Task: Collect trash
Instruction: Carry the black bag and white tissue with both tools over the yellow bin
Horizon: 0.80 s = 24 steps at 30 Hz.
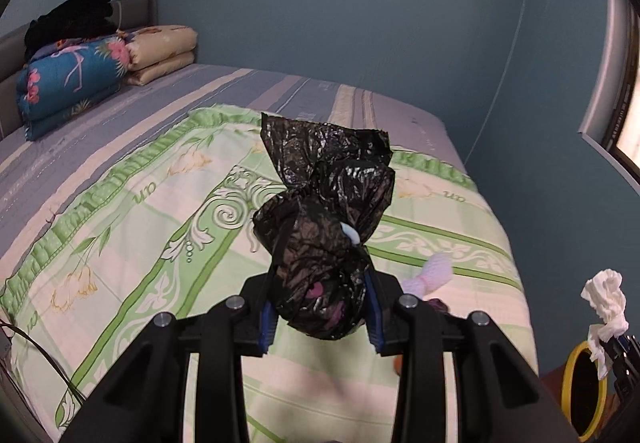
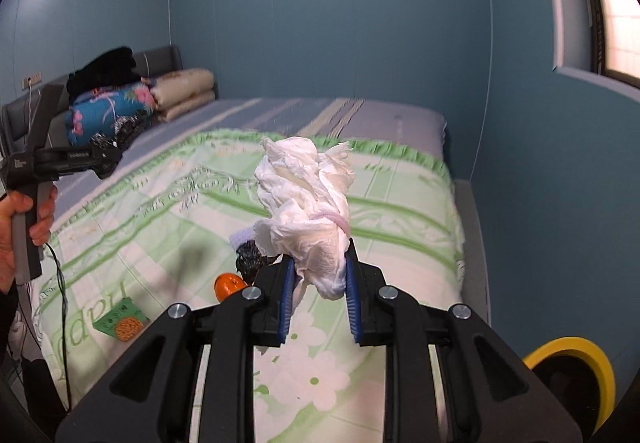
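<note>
Black crumpled plastic bag [image 1: 324,227] clamped in the left gripper [image 1: 320,307], blue-padded fingers [image 1: 267,327] pressing on its lower end from both sides. Stands up out of the grip, held in the air above a green-and-cream floral quilt [image 1: 140,223] spread over the bed. Shows a small white plastic piece on its right flank.

Seen from the right wrist: same left gripper [image 2: 108,159] off to the left, gripped by a person's hand [image 2: 24,227], thin cable [image 2: 60,283] hanging below.

White tissue wad [image 2: 308,203] pinched in the right gripper [image 2: 318,283], fingers [image 2: 352,303] closed on its bottom part, a pale pink band looped round its middle. Also held clear of the quilt, up in the air.

Left lying on the quilt, near its close end: a small orange round thing [image 2: 228,285], a black crumpled scrap [image 2: 250,259] touching or just behind it, a green packet [image 2: 120,323] further left, a pale pink-and-white piece [image 1: 434,273]; cannot tell what that last one is.

Beyond the quilt, a striped blue-grey sheet [image 1: 240,91]. At the headboard, a folded blue flowered blanket [image 1: 72,83] with dark clothing [image 1: 72,21] piled on top, a folded beige blanket [image 1: 164,51] just beside.

Off the bed's right side, low down, a yellow-rimmed bin [image 2: 576,375]. Blue walls all round, window [image 2: 612,15] at upper right.
</note>
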Tool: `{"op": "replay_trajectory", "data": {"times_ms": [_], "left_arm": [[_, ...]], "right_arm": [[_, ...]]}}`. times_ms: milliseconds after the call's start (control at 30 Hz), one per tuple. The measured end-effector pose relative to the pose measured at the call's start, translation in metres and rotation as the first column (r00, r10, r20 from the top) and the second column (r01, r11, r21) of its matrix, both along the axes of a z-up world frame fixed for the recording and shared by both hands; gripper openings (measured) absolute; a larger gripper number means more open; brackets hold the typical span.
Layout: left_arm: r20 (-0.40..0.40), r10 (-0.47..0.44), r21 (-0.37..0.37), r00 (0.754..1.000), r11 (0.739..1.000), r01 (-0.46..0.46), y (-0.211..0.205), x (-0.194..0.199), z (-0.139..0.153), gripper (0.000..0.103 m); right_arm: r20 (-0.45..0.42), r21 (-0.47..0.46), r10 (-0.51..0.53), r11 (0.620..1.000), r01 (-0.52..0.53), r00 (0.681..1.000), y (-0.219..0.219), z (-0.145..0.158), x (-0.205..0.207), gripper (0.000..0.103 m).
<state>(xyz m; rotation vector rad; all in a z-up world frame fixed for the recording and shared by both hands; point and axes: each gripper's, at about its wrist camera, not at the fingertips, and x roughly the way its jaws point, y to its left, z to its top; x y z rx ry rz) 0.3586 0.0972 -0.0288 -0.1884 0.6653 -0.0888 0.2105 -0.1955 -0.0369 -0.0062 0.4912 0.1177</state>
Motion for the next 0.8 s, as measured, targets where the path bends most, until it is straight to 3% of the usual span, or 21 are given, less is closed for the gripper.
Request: {"op": "replay_trajectory", "data": {"times_ms": [333,500,800], "left_arm": [[0.07,-0.158,-0.002,0.985,0.987,0.158,-0.087,-0.053,0.034,0.033],[0.079,-0.283,0.012,0.956,0.959,0.283,-0.151,-0.081,0.033,0.033],[0.073,-0.47,0.042,0.879,0.882,0.468,-0.267,-0.114,0.022,0.033]], "right_arm": [[0.092,-0.003,-0.083,0.997,0.083,0.992,-0.049,0.032,-0.072,0.021],[0.109,0.014,-0.163,0.987,0.163,0.981,-0.085,0.036,-0.104,0.021],[0.094,0.042,-0.321,0.947,0.318,0.942,-0.154,0.024,-0.156,0.021]]}}
